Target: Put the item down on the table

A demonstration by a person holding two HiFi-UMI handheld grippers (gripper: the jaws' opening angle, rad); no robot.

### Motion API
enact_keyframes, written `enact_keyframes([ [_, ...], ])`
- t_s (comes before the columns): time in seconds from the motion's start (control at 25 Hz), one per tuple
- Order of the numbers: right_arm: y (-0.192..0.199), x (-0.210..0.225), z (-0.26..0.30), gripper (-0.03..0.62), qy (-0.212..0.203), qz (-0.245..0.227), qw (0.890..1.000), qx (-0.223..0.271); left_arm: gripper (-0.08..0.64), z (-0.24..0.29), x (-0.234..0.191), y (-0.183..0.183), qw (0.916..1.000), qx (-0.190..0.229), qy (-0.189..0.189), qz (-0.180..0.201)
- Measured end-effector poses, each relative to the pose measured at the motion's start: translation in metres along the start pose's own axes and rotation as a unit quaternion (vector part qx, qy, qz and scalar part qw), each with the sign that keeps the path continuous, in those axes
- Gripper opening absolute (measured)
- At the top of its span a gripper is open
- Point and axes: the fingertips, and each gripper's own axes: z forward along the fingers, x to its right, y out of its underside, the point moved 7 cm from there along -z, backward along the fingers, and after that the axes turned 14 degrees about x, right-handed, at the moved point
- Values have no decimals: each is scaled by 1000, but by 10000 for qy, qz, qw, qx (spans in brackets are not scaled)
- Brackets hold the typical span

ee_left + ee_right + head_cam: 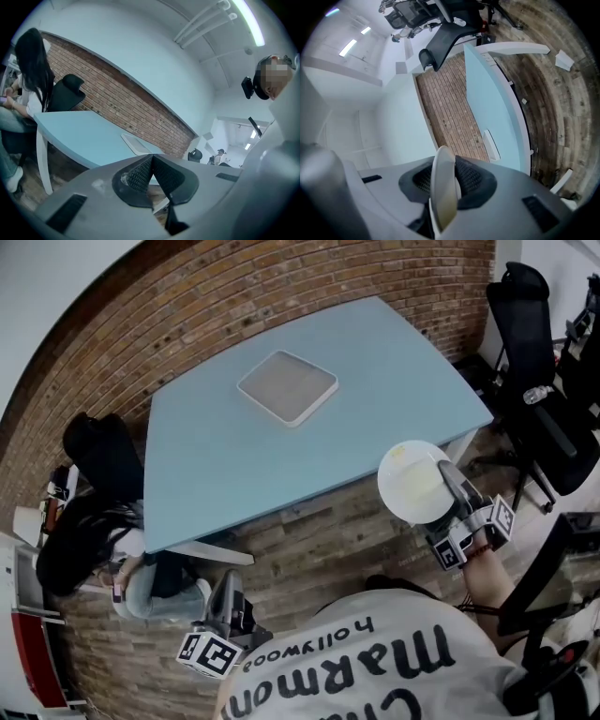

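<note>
While right claw [448, 482] pinches plate [409, 486], left claw [151, 174] pressed together; stain [446, 208] indistinct, possibly residue.

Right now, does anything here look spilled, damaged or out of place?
Only one thing: the round white plate, gripped by its rim in the right gripper, carries a yellowish smear. The square white tray lies flat on the light blue table; nothing is spilled.
</note>
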Motion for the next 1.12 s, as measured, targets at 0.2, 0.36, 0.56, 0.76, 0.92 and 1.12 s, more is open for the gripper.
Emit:
enact_keyframes([
  [0.2, -2, 0, 1, 86, 74, -69, 9999, 123, 8, 5, -2, -3, 9999, -25, 95, -20],
  [0.36, 3, -1, 9, 86, 62, -35, 10000, 25, 8, 10, -4, -3, 10000, -49, 83, -8],
  [0.56, 5, 0, 15, 86, 113, -80, 9999, -68, 8, 15, -2, -4, 9999, 8, 119, 11],
  [0.76, 6, 5, 27, 86, 96, -32, 9999, -88, 8, 10, -6, -1, 10000, -40, 21, 30],
  [0.92, 14, 13, 30, 86, 235, 0, 9995, -198, 8, -5, -11, -6, 9998, 29, -211, 39],
  [1.12, 26, 31, 41, 86, 363, 48, 9989, -282, 8, -19, -24, -4, 9989, 15, -466, -30],
])
